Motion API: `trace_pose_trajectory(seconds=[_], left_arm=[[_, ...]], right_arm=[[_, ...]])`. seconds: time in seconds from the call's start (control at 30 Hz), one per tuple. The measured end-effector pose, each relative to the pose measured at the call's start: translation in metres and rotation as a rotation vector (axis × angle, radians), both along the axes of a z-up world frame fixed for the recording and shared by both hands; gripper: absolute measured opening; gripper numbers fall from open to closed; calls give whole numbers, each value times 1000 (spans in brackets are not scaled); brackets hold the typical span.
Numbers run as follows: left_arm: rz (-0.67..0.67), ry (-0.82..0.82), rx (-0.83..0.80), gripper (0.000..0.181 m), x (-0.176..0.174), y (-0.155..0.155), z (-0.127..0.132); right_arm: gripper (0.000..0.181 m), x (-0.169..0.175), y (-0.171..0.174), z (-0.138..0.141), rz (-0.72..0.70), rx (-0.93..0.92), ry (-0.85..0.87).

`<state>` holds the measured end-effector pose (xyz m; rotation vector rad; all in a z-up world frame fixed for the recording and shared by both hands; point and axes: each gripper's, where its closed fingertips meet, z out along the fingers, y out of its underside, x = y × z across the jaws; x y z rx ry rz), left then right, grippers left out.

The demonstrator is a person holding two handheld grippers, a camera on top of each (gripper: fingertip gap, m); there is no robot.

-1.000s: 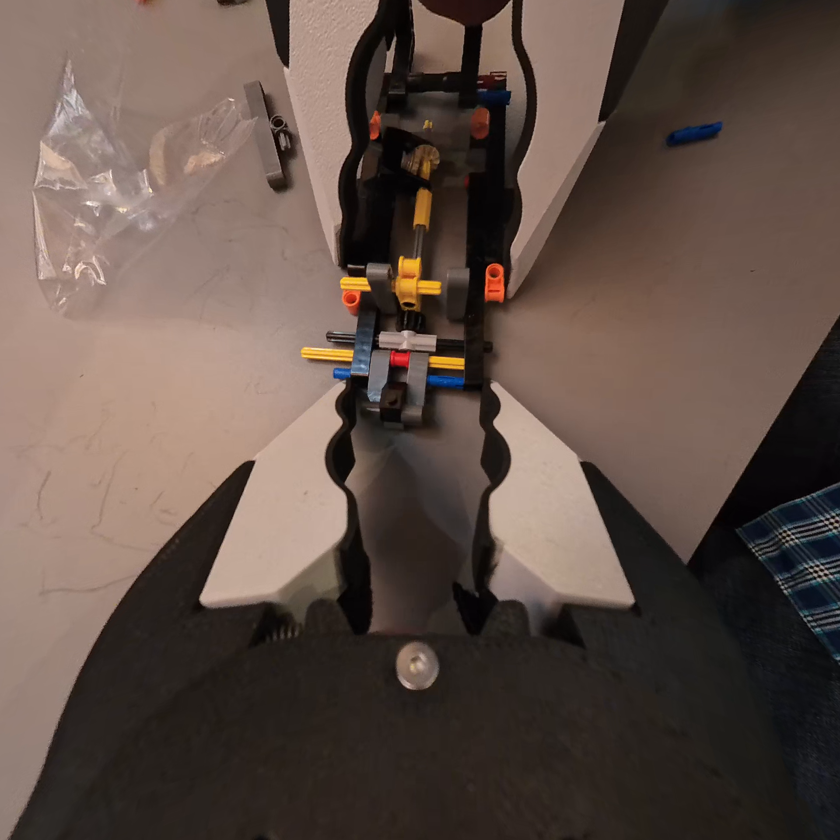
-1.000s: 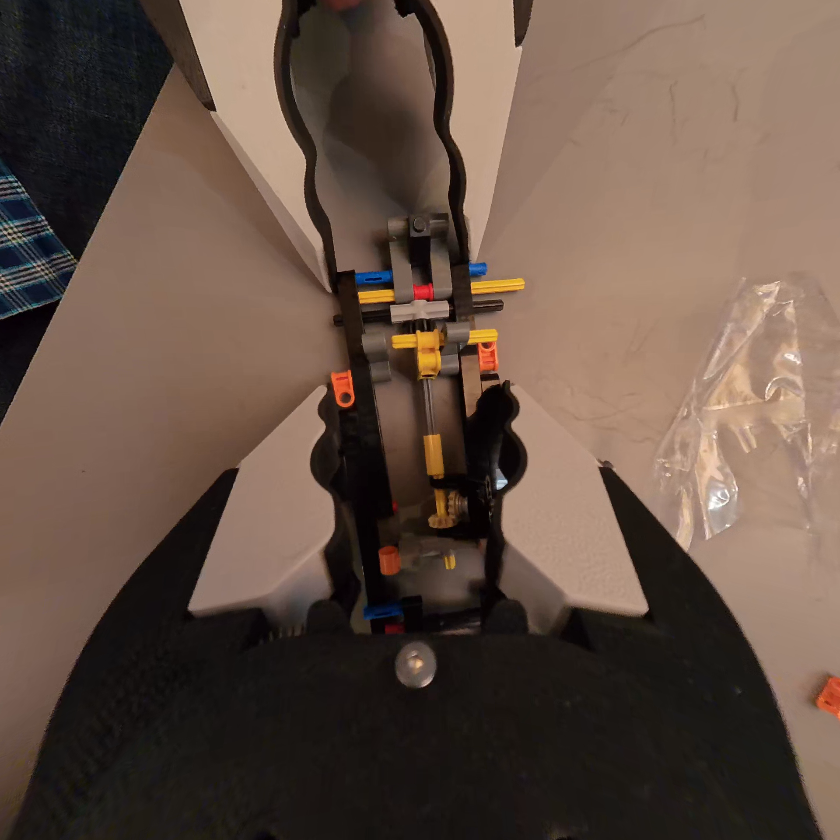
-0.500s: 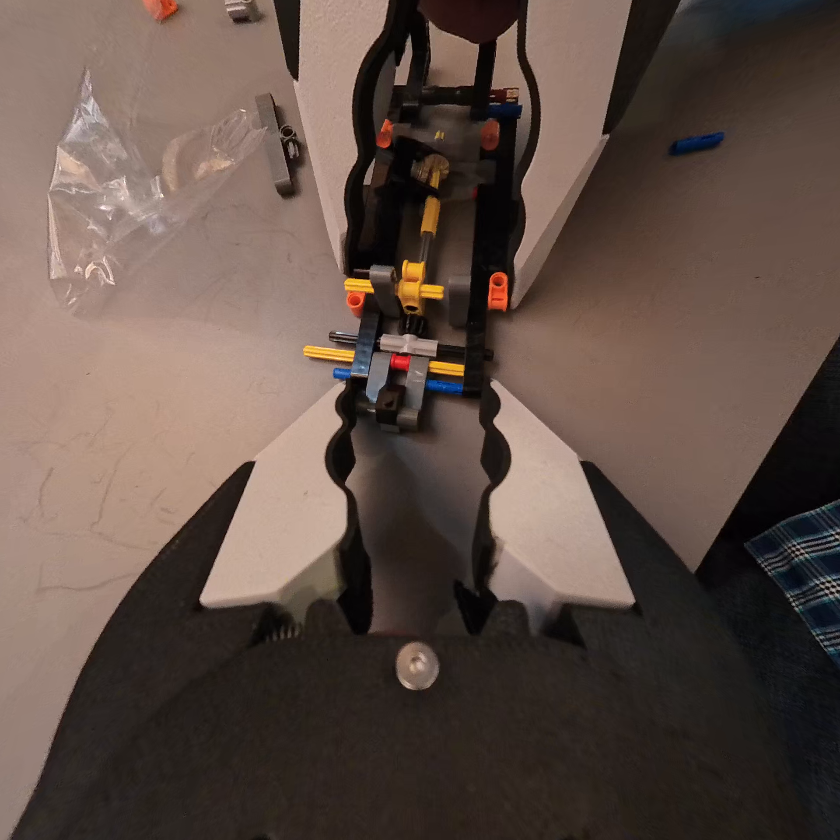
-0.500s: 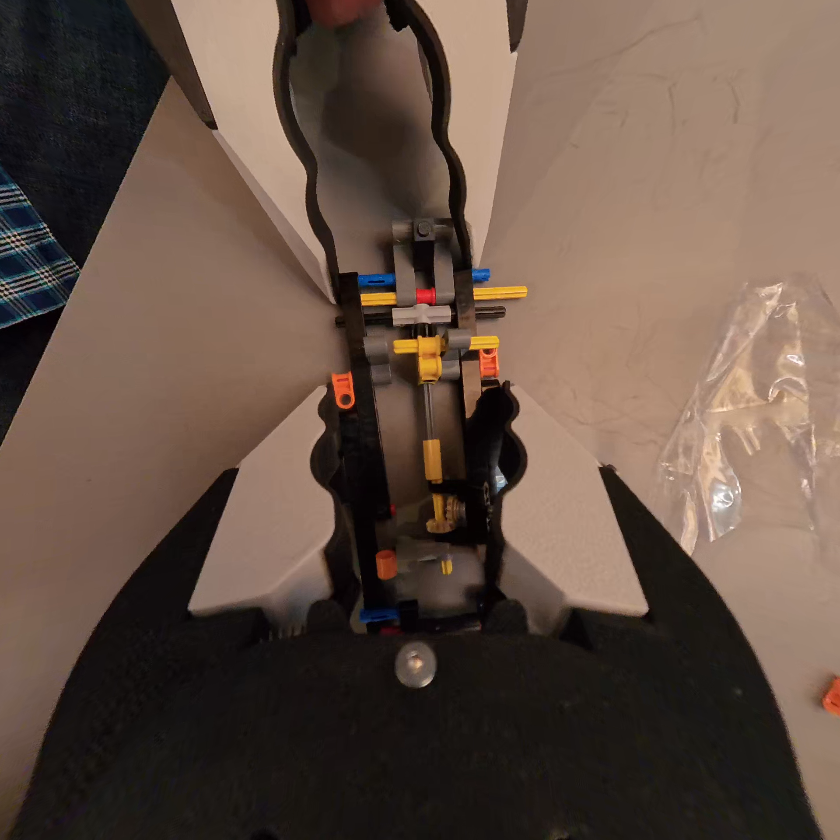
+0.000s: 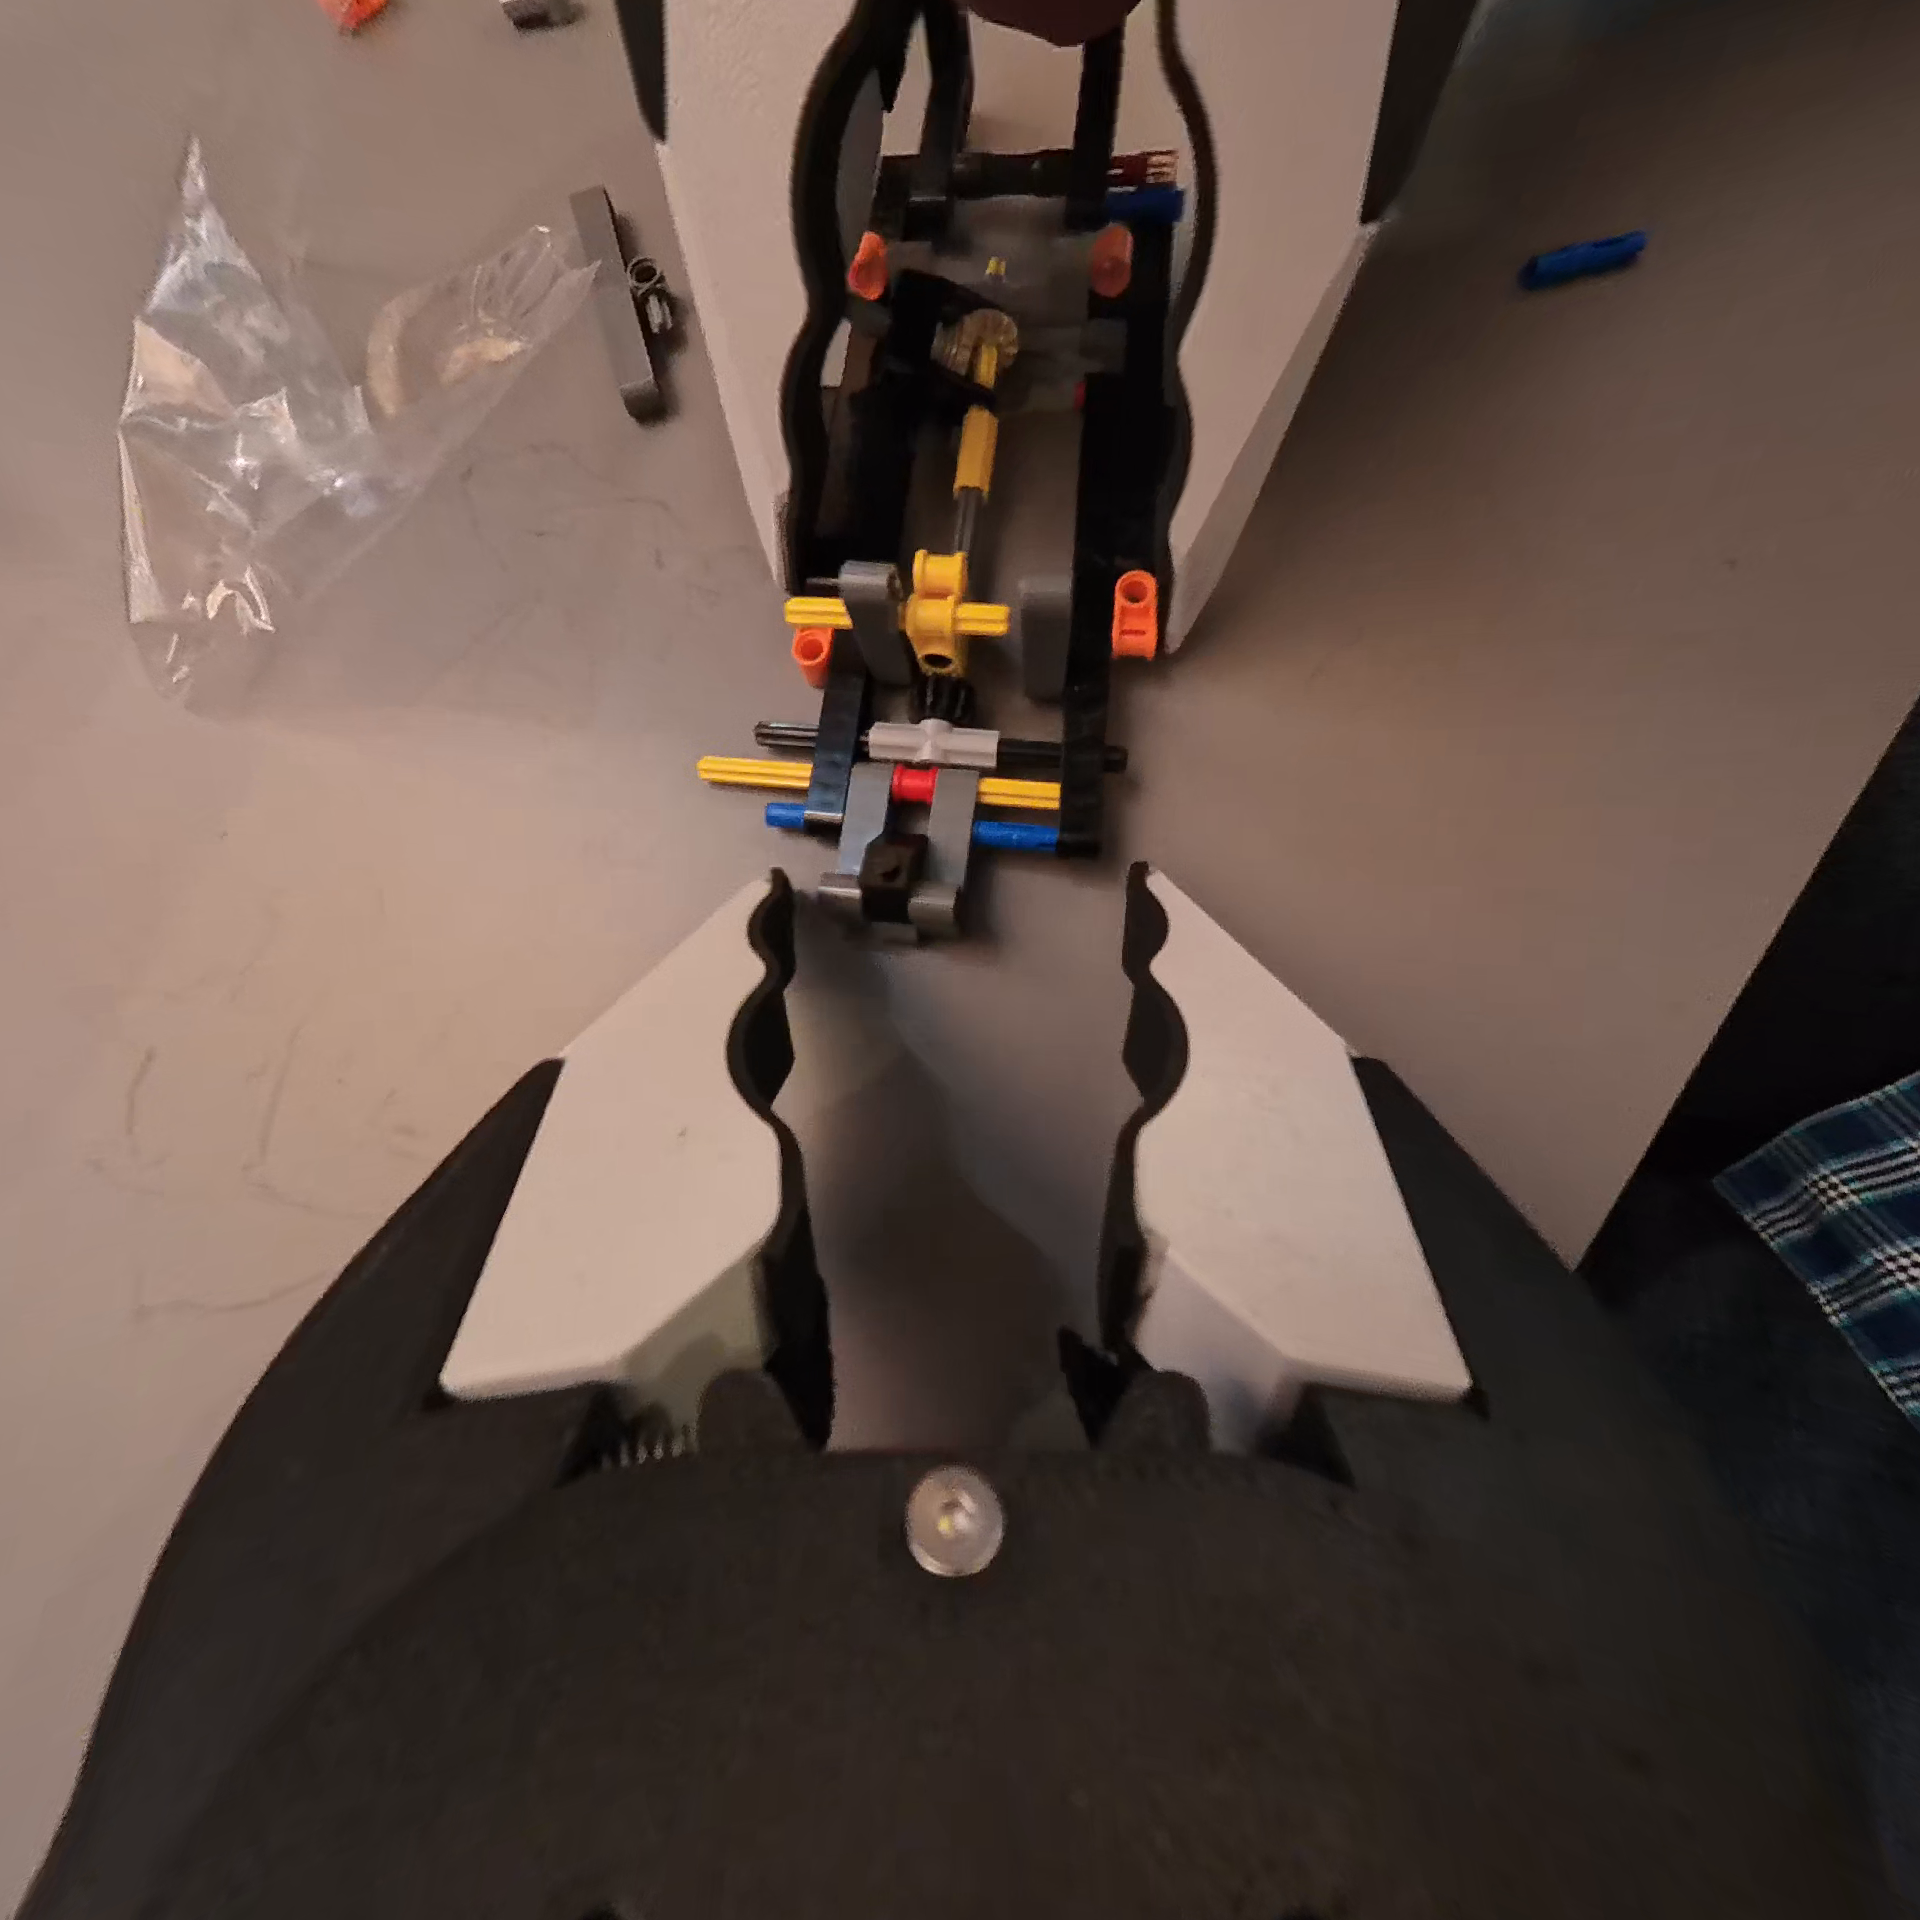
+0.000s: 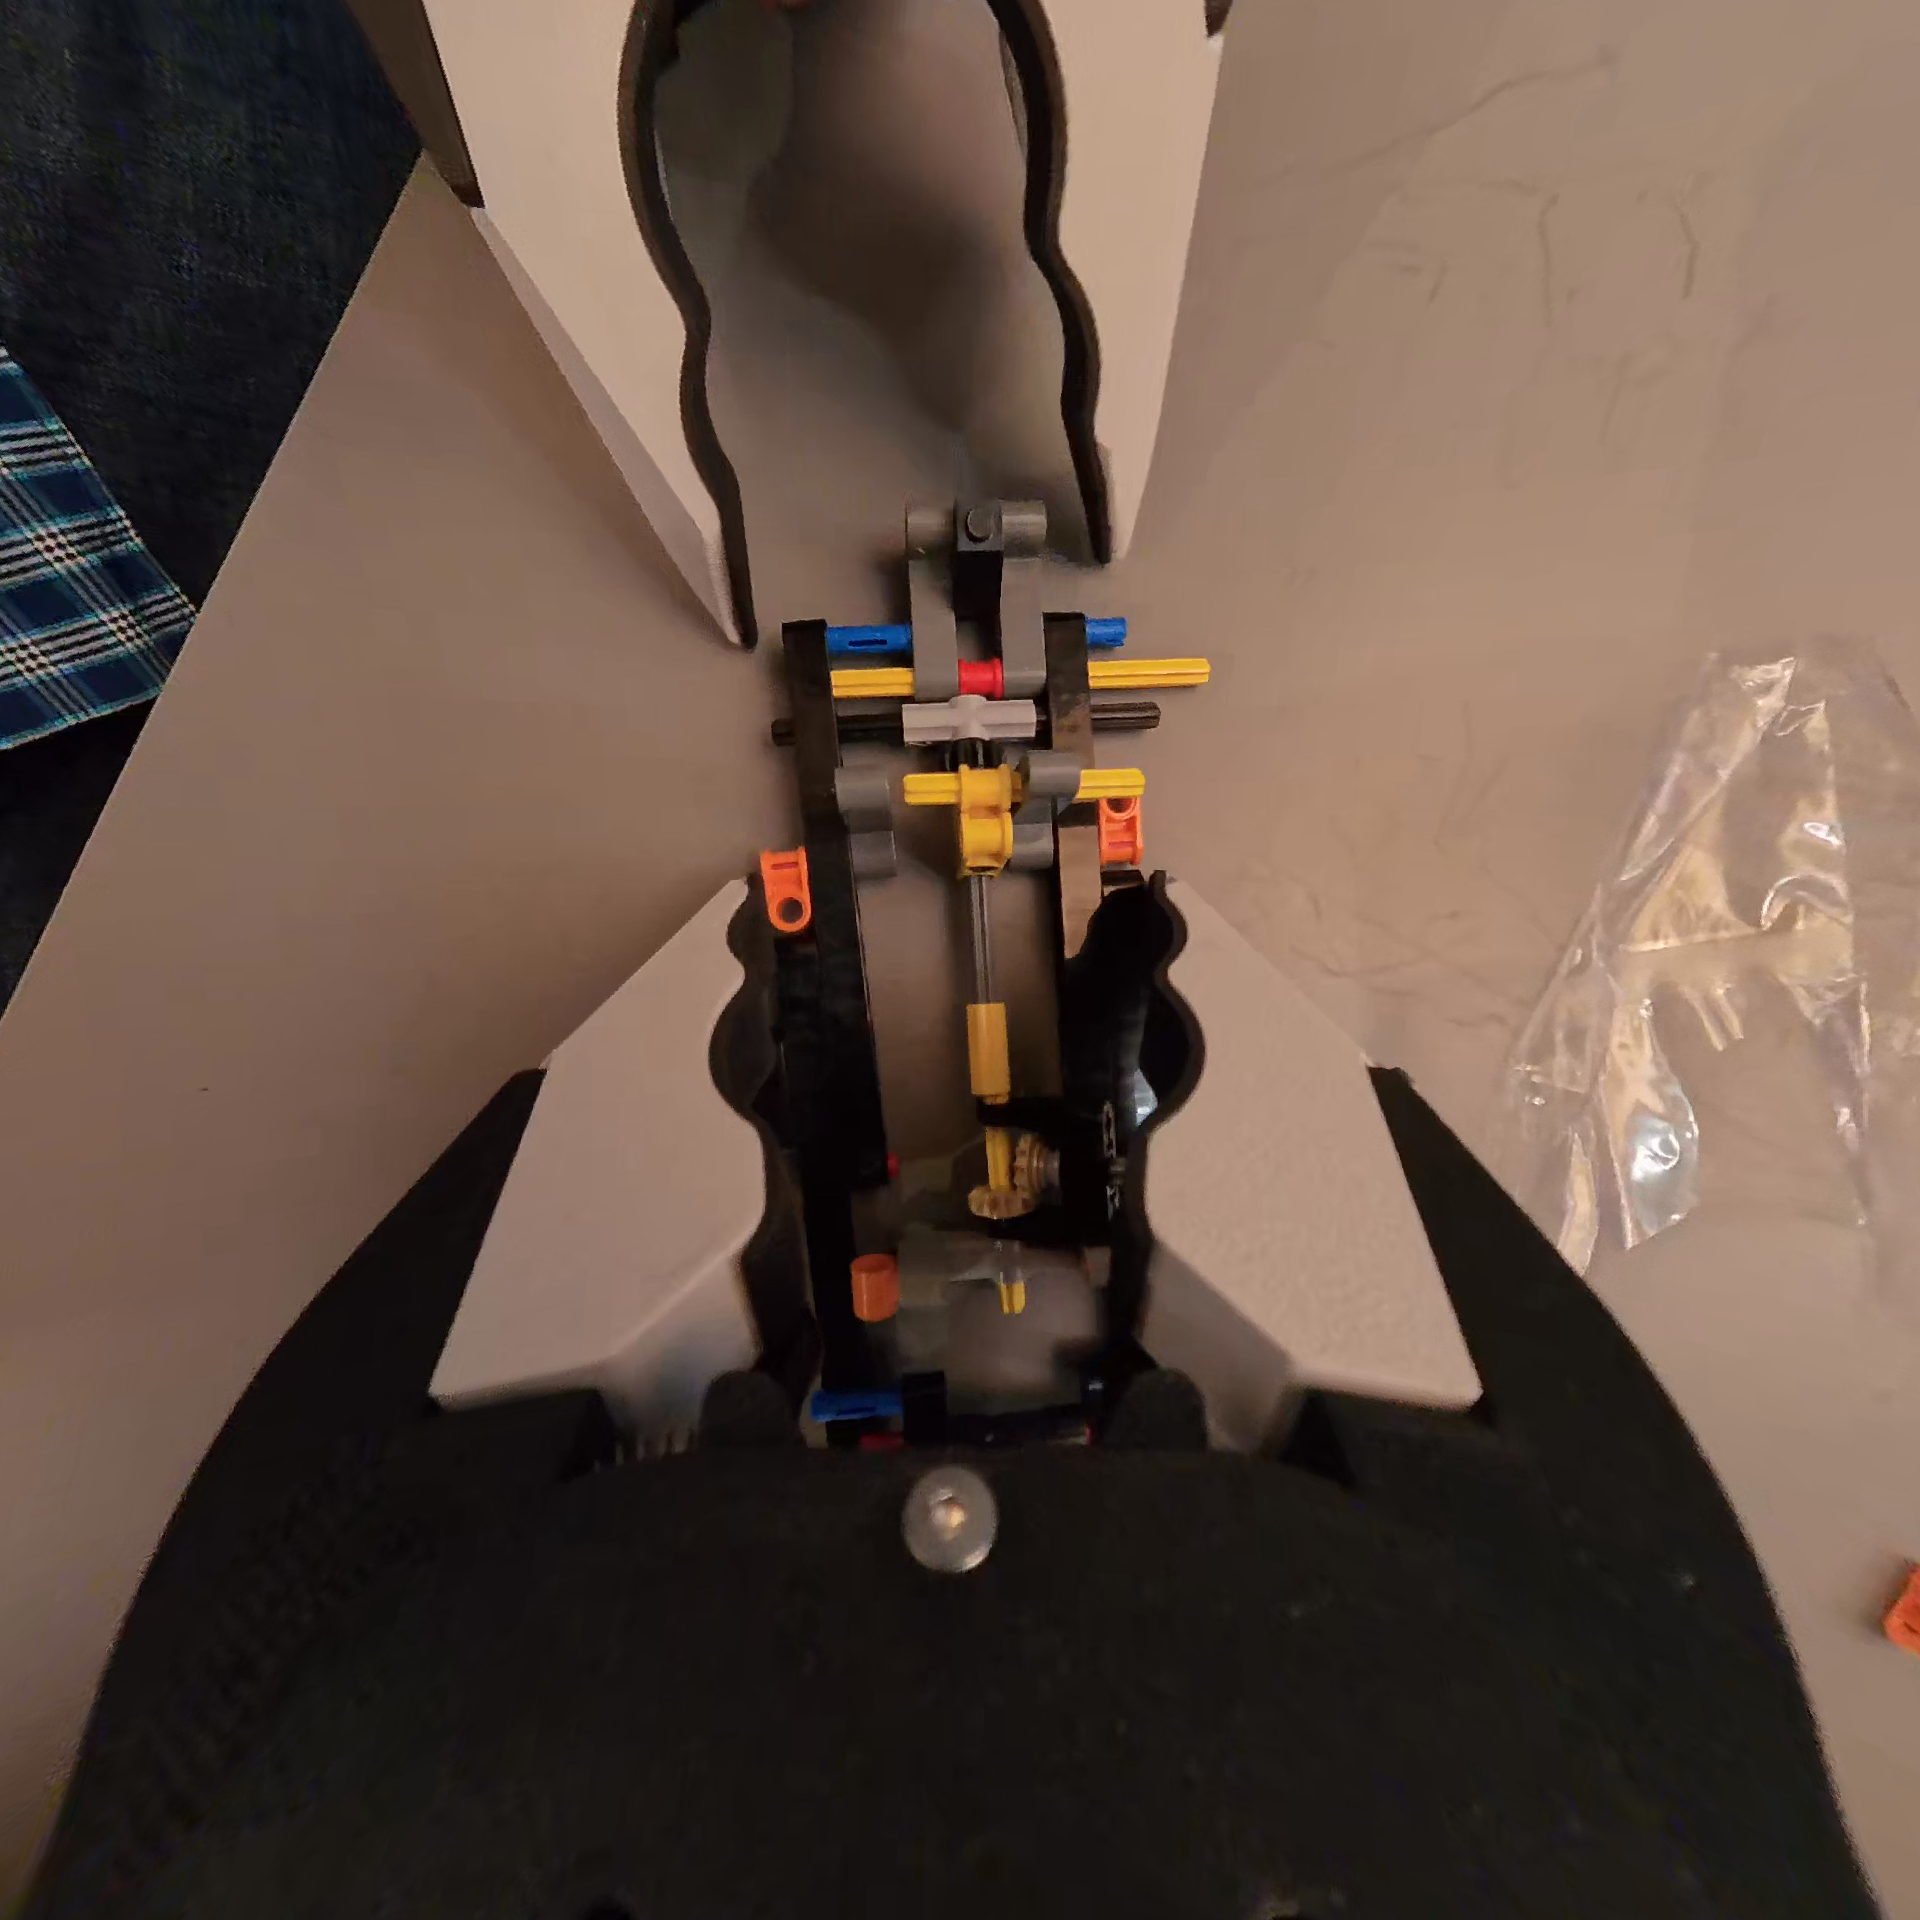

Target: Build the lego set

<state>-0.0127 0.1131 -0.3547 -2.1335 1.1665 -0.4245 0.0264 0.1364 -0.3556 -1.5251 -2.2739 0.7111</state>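
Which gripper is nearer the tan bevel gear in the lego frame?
Right. The tan gear sits between the right gripper's fingers, which clamp the frame there; the left gripper is open at the frame's opposite end.

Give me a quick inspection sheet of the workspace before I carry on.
Surface: pale table, faint scuffs.
Job's things: long lego frame with yellow, blue and orange parts, lying between both grippers.
Clutter: clear plastic bag, grey beam, loose blue pin, orange piece.
Grippers: right gripper clamps the frame's far end; left gripper open, short of the near end.
Cables: nothing seen.
Surroundings: plaid cloth past the table edge.
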Motion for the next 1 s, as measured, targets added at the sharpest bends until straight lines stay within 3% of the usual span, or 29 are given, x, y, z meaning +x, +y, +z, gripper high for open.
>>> trace_pose_trajectory(seconds=[0.17, 1.0], left_arm=[[6, -17, 29, 50, 1, 2, 1], [27, 7, 40, 50, 3, 2, 0]], right_arm=[[70, 0, 0, 0, -2, 4, -3], [70, 0, 0, 1, -26, -3, -1]])
